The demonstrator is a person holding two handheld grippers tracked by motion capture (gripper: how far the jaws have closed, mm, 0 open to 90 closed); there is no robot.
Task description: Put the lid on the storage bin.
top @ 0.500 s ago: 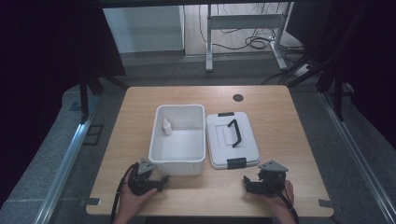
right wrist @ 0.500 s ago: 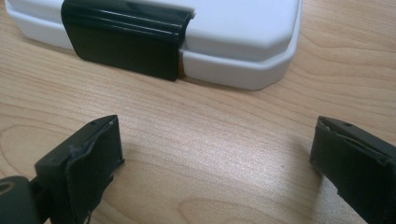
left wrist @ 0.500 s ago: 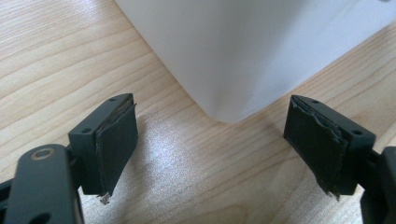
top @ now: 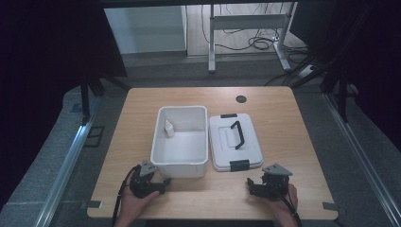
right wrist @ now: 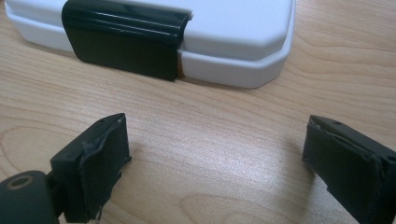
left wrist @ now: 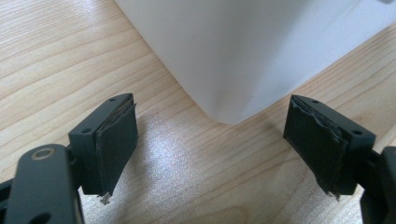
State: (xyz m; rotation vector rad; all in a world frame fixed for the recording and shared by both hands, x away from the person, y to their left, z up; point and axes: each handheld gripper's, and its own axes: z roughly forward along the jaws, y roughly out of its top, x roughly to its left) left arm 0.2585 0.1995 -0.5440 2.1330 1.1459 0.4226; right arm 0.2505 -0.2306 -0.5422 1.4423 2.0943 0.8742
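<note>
White plastic makes up both pieces in play: an open storage bin point(top: 179, 142) at the middle of the wooden table point(top: 283, 123), and its lid point(top: 235, 143) lying flat just beside it on the right, black handle point(top: 238, 134) up and a black latch point(right wrist: 125, 39) on the near edge. A small white bottle point(top: 169, 128) stands inside the bin against its left wall. The left gripper point(top: 162, 182) rests on the table just short of the bin's near left corner, jaws spread wide with nothing between them; its own view shows that rounded corner close ahead. The right gripper point(top: 250, 185) sits near the lid's near right corner, jaws likewise spread and empty, facing the latch end. If the lid is to go onto the bin, the likely trouble is a poor grip: the lid's edge is thin and smooth, so a pinch taken at one corner could let it swing or slip. Lowered askew, it may catch on the bin's rim and shove the light bin across the table, perhaps tipping the bottle.
</note>
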